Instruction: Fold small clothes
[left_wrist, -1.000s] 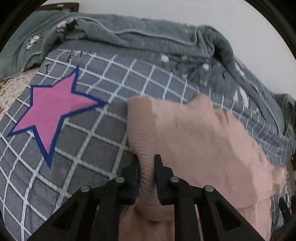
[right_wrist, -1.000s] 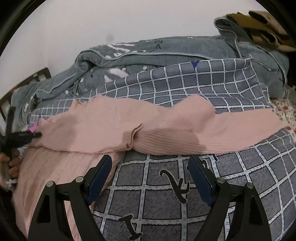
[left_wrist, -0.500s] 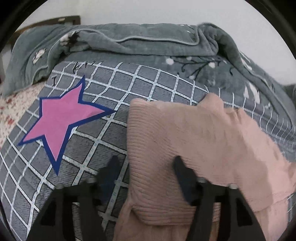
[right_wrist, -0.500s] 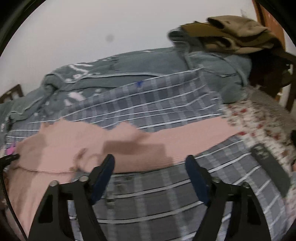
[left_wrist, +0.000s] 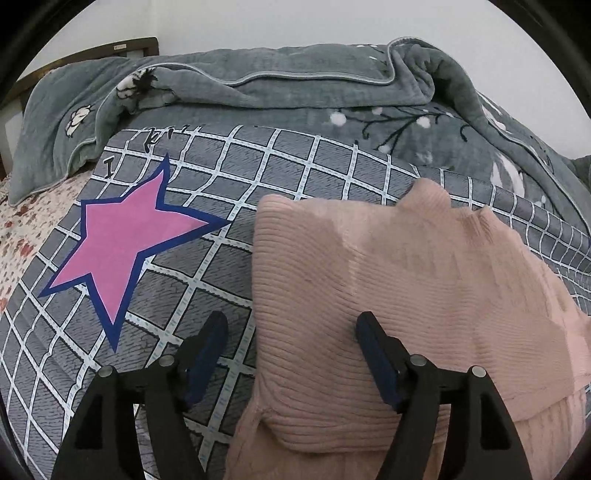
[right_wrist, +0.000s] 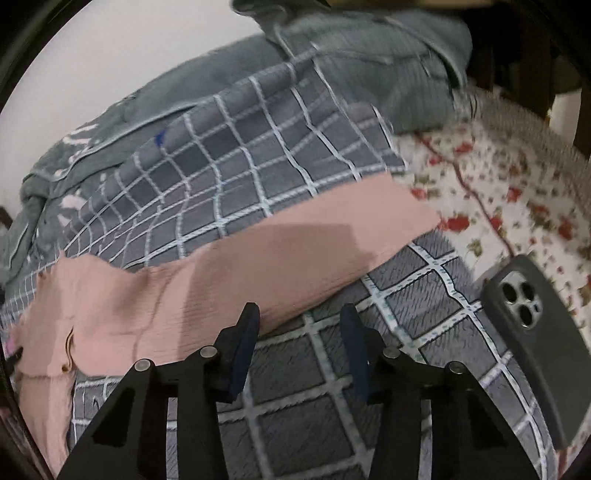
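A pink ribbed knit garment (left_wrist: 406, 288) lies on the grey checked blanket (left_wrist: 295, 166), one side folded over its body. My left gripper (left_wrist: 291, 318) hovers over the fold's left edge. Its jaws are opening, the knit lies under and between them, and the pads do not press it. In the right wrist view the garment's long pink sleeve (right_wrist: 295, 251) stretches right across the blanket (right_wrist: 295, 406). My right gripper (right_wrist: 300, 309) is just below the sleeve's lower edge, jaws closing, with only blanket between them.
A pink star with a blue border (left_wrist: 122, 243) is printed on the blanket to the left. A rumpled grey quilt (left_wrist: 295, 92) is heaped behind. A dark phone (right_wrist: 535, 332) lies at the right, beside the floral sheet (right_wrist: 498, 177).
My left gripper let go of the pink fold and spread wide. My right gripper swept right along the sleeve while its jaws narrowed, and the phone came into view.
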